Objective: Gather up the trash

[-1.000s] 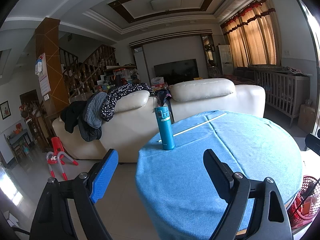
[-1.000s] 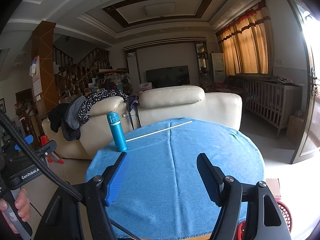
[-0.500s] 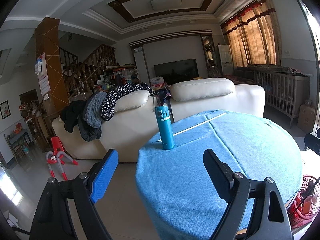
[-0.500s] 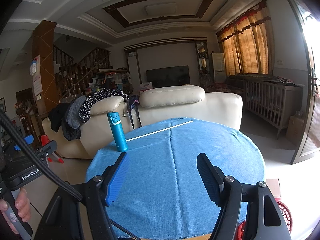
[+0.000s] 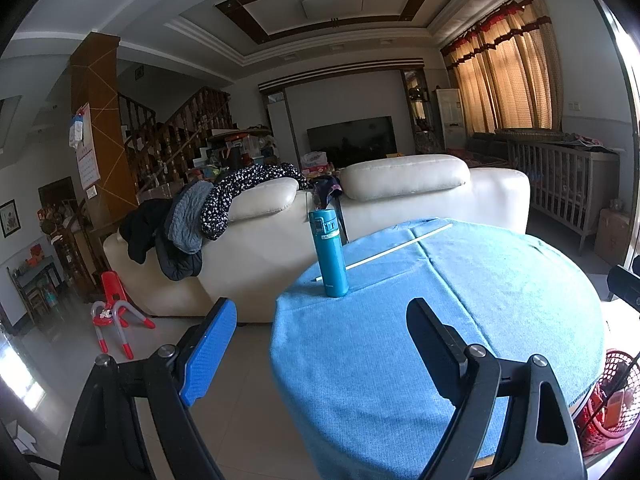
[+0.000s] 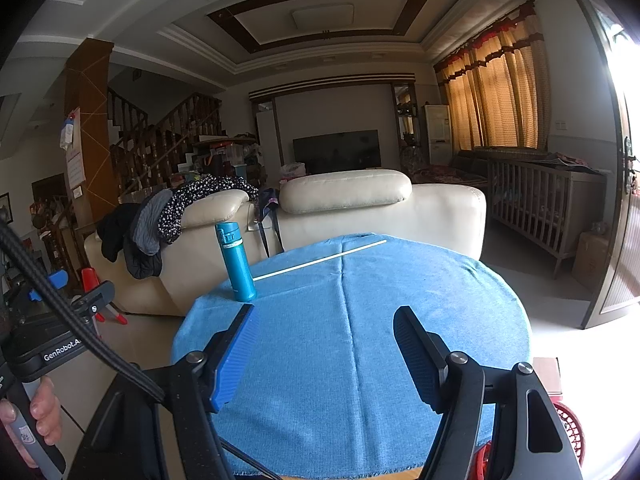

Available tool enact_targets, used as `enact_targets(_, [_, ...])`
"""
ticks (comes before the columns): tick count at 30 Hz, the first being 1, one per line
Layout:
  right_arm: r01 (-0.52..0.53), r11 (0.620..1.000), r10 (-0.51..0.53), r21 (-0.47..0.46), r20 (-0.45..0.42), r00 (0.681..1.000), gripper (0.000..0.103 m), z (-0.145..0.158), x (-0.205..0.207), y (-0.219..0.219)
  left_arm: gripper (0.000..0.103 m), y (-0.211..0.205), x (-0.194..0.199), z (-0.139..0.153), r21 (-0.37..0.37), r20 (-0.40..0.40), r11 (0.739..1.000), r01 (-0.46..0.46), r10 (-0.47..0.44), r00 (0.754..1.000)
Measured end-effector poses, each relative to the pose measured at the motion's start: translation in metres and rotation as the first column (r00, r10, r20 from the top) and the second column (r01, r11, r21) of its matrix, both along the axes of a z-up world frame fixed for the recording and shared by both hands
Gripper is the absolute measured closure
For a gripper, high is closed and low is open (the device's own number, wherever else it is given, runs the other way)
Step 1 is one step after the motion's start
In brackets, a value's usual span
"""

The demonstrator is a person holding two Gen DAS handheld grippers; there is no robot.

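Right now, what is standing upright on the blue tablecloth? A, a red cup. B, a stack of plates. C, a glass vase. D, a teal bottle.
D: a teal bottle stands upright near the blue tablecloth's far left edge, beside a thin white stick.

Round table (image 6: 400,360) in front, near edge at 6 o'clock. Bottle (image 6: 237,262) stands upright on table at far-left edge, about 10 o'clock. Stick (image 6: 320,260) lies flat on table behind bottle, running from 10 toward 12 o'clock, near end just beside bottle. Sofa (image 6: 360,216) behind table, back facing it; clothes (image 6: 160,220) draped over its left end. TV (image 6: 336,152) behind sofa at 12. Crib (image 6: 548,204) at 2 o'clock. Basket (image 5: 612,400) on floor at table's right, 4 o'clock. Stairs (image 6: 160,140) at 10, beyond sofa.
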State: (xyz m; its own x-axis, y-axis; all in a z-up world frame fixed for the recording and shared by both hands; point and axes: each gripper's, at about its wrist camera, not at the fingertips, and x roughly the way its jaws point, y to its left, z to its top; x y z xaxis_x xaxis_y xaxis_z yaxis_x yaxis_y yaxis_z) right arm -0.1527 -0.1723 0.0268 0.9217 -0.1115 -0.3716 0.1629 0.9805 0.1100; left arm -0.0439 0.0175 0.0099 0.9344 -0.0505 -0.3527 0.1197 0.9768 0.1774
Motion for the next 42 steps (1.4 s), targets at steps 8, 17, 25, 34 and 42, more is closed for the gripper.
enact_targets(8, [-0.002, 1.000, 0.002, -0.001, -0.001, 1.000, 0.030, -0.001, 0.000, 0.000, 0.016, 0.000, 0.000, -0.003, -0.002, -0.002, 1.000, 0.000, 0.000, 1.000])
enact_targets(17, [-0.002, 1.000, 0.002, -0.002, -0.001, 1.000, 0.030, -0.001, 0.000, 0.001, 0.016, 0.001, -0.002, -0.008, -0.005, -0.005, 1.000, 0.003, -0.003, 1.000])
enact_targets(25, [-0.006, 1.000, 0.006, -0.006, -0.004, 1.000, 0.030, -0.003, 0.005, 0.003, 0.016, 0.002, -0.002, -0.011, -0.008, -0.008, 1.000, 0.004, -0.004, 1.000])
enact_targets(34, [-0.007, 1.000, 0.007, -0.007, -0.004, 1.000, 0.030, -0.003, 0.005, 0.004, 0.016, 0.002, -0.003, -0.010, -0.009, -0.008, 1.000, 0.004, -0.005, 1.000])
enact_targets(42, [-0.010, 1.000, 0.010, -0.009, -0.006, 1.000, 0.030, -0.004, 0.006, 0.005, 0.016, 0.003, -0.001, -0.008, -0.009, -0.007, 1.000, 0.002, -0.003, 1.000])
